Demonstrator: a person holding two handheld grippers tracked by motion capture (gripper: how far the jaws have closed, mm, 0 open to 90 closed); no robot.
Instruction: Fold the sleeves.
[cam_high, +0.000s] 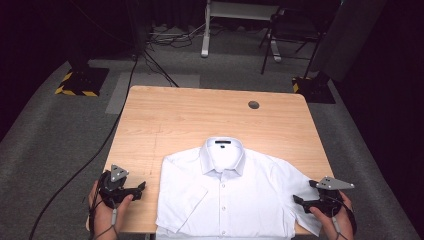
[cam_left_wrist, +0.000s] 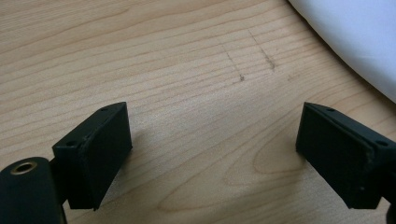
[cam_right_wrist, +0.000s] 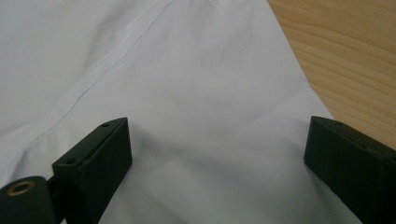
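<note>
So there's a white short-sleeved shirt (cam_high: 227, 195) lying flat and buttoned up on the wooden table (cam_high: 175, 115), collar pointing to 12 o'clock, hem hanging off the near edge at 6. The left gripper (cam_high: 139, 189) sits over bare wood at about 8 o'clock, just beside the shirt's sleeve but not touching it; its jaws are spread wide with nothing between them, and the shirt edge (cam_left_wrist: 355, 42) peeks in at the corner. The right gripper (cam_high: 299, 201) is at 4 o'clock, right over the other sleeve (cam_right_wrist: 196, 93), jaws equally wide apart, gripping nothing yet.
</note>
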